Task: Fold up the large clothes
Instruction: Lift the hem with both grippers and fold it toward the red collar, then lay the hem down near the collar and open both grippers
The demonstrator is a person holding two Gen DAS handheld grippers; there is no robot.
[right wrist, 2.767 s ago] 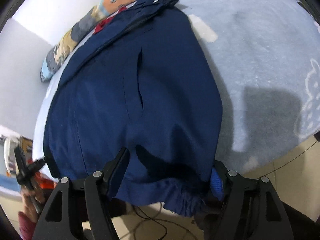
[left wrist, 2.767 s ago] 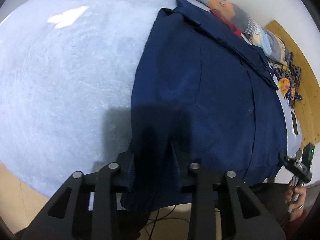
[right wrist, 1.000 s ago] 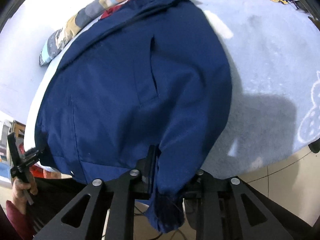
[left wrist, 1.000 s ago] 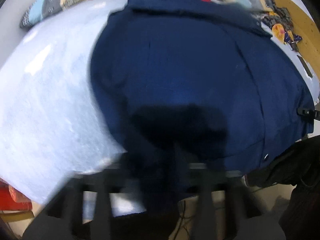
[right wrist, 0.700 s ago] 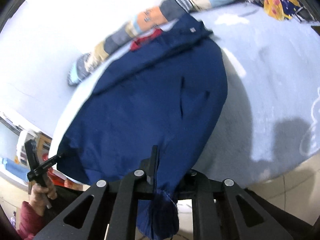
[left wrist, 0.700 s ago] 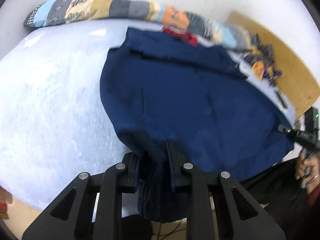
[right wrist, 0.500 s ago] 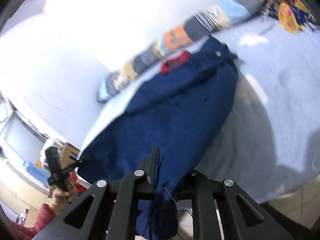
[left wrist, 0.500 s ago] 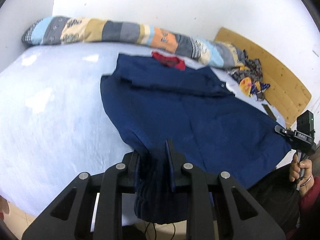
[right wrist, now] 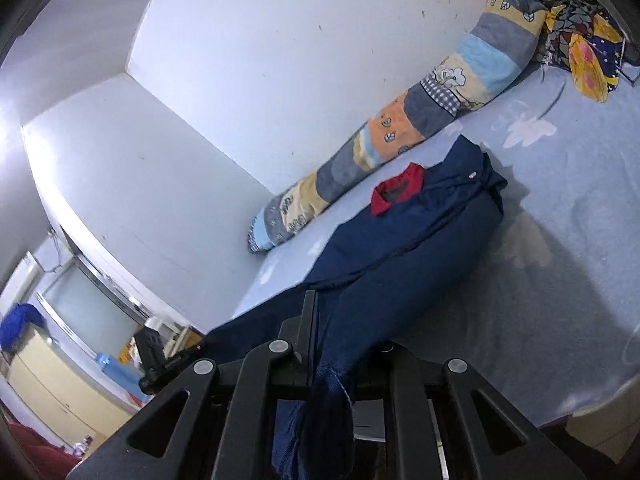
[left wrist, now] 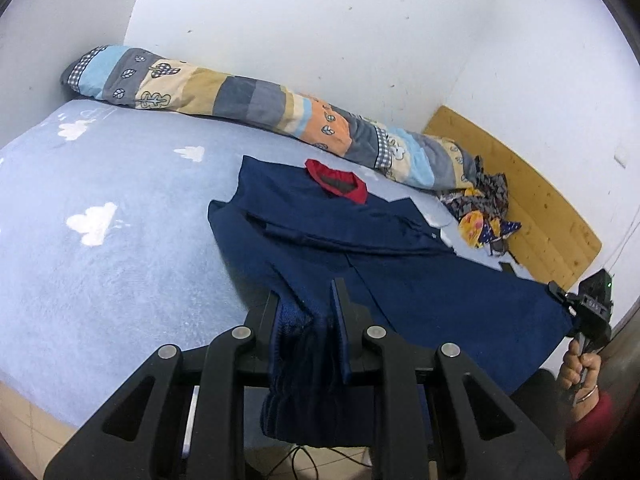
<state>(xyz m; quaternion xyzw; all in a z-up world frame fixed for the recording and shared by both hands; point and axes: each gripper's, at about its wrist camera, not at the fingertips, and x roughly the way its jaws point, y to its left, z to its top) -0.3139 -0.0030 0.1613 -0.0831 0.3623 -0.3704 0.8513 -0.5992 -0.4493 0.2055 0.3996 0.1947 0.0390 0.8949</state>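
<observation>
My left gripper [left wrist: 304,312] and right gripper [right wrist: 344,336] each clench the navy-blue fabric jacket's [left wrist: 400,272] hem above the pale-blue bed [left wrist: 120,240].

The jacket [left wrist: 360,256] lies spread on the bed [left wrist: 100,248], collar end toward the far wall. A rolled quilt [left wrist: 240,104] runs along that wall, behind the jacket. A heap of cloth [left wrist: 484,216] sits at the quilt's right end, before a board [left wrist: 532,208] leaning at the wall. At the bed's near edge, the left gripper [left wrist: 306,304] pinches the jacket's left hem corner; the right gripper [right wrist: 340,324] pinches the opposite corner. Both corners are lifted off the bed.
</observation>
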